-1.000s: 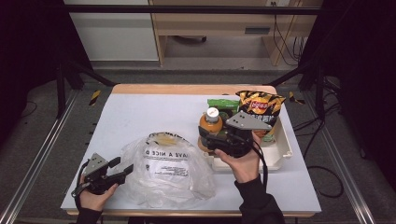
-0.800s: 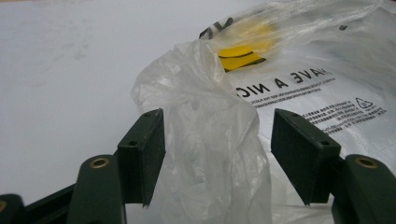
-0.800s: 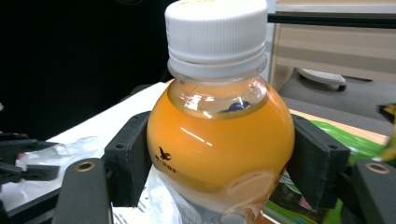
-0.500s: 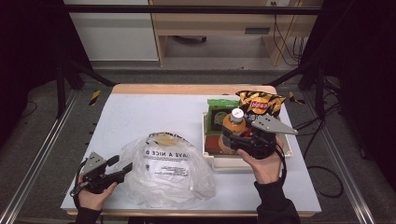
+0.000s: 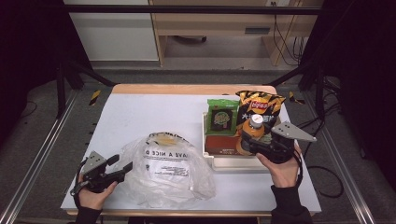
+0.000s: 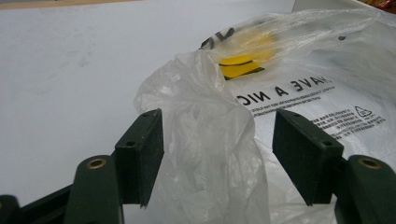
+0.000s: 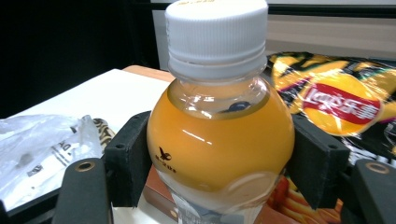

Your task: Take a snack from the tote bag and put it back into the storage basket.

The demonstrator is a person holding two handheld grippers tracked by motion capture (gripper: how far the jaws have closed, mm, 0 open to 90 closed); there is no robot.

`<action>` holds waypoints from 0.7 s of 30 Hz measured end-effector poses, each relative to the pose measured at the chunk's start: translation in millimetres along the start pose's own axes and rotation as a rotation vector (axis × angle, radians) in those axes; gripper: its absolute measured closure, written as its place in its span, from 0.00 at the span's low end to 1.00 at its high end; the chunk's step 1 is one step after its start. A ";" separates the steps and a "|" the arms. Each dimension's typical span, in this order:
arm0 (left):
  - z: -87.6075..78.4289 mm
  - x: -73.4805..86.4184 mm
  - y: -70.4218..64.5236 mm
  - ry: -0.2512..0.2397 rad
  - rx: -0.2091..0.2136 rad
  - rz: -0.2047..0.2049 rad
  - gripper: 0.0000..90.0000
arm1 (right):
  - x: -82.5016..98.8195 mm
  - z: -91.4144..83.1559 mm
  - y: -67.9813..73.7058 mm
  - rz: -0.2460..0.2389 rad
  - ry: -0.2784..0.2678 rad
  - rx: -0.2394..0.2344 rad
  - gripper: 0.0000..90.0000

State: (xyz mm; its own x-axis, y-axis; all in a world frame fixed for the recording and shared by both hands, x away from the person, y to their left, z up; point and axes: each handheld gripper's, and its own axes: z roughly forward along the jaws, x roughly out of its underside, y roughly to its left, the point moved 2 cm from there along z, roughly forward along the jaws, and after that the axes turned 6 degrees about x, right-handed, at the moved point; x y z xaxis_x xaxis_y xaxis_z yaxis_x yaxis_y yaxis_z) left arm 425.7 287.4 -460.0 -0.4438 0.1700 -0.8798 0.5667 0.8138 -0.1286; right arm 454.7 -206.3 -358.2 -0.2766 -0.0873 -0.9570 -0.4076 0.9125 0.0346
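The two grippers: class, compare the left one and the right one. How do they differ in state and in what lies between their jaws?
The right gripper is shut on an orange juice bottle; the left gripper is open, with a fold of the plastic bag loose between its jaws. The right gripper is over the white tray; the left sits low at the bag's edge on the table. Both are hand-held with dark jaws.

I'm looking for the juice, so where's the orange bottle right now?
In the high view the orange bottle is at the right, clamped in the right tool over the white tray, just in front of the chip bag.
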 end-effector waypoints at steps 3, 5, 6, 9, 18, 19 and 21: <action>0.0 -0.1 0.1 -0.001 0.001 -0.004 0.38 | 3.1 -2.1 -6.5 0.005 -0.005 0.007 0.34; 0.0 -0.1 0.1 -0.001 0.002 -0.005 0.37 | 4.1 -2.8 -10.0 0.004 -0.005 0.013 0.34; 0.0 -0.2 0.1 -0.001 0.002 -0.005 0.37 | 4.5 -3.2 -11.2 0.007 -0.005 0.016 0.34; 0.2 -0.2 -0.1 0.002 0.002 -0.003 0.37 | 5.3 -4.6 -15.9 0.014 -0.006 0.022 0.34; 0.1 -0.3 0.2 0.001 0.002 -0.004 0.37 | 4.9 -7.4 -30.3 0.014 -0.007 0.049 0.34; -0.1 -0.4 0.0 -0.001 0.002 -0.003 0.37 | 4.9 -8.0 -32.6 0.014 -0.006 0.052 0.34; -0.2 -0.6 0.1 -0.001 0.002 -0.003 0.37 | 4.9 -8.8 -34.9 0.013 -0.009 0.057 0.34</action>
State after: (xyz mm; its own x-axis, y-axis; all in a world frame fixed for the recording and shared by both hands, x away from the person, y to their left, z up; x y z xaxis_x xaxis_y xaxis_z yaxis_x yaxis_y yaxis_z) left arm 425.9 287.6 -459.4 -0.4450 0.1666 -0.8799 0.5663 0.8135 -0.1324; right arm 459.9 -242.1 -361.6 -0.2737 -0.0722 -0.9591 -0.3537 0.9349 0.0306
